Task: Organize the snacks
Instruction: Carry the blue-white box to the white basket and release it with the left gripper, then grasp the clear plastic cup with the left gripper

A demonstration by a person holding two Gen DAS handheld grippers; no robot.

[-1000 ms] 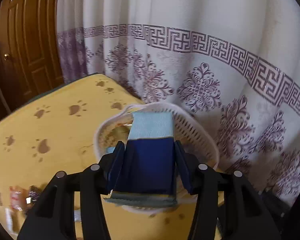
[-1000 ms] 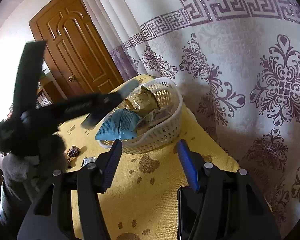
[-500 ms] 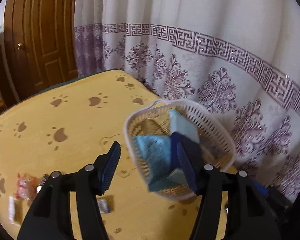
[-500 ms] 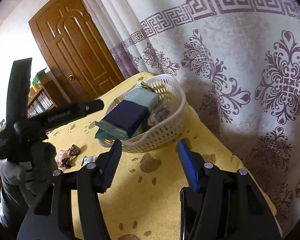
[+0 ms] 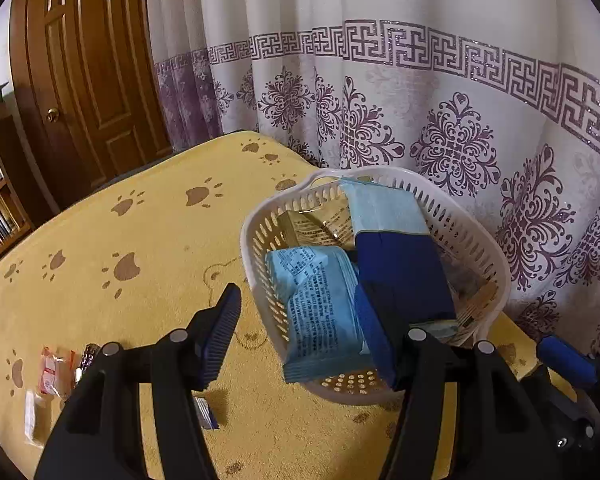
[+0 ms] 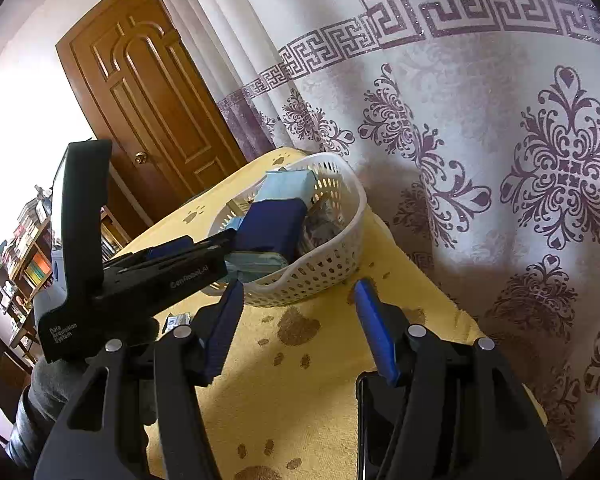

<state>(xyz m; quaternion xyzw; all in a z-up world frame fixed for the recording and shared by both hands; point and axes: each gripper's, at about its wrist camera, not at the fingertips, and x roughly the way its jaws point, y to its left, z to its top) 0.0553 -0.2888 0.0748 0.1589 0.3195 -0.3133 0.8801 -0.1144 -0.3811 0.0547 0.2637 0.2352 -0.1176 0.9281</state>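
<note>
since a second ago the dark blue packet (image 5: 400,268) has left the left gripper (image 5: 300,340) and now lies inside the white basket (image 5: 252,236), propped on the light blue packet (image 5: 320,308) and other snacks, while the jaws stand apart with nothing between them. the right gripper (image 6: 300,332) hangs short of the basket, jaws apart and empty. that drop looks done; small wrapped snacks (image 5: 56,372) left of the basket on the yellow cloth (image 5: 140,240) likely come next.
</note>
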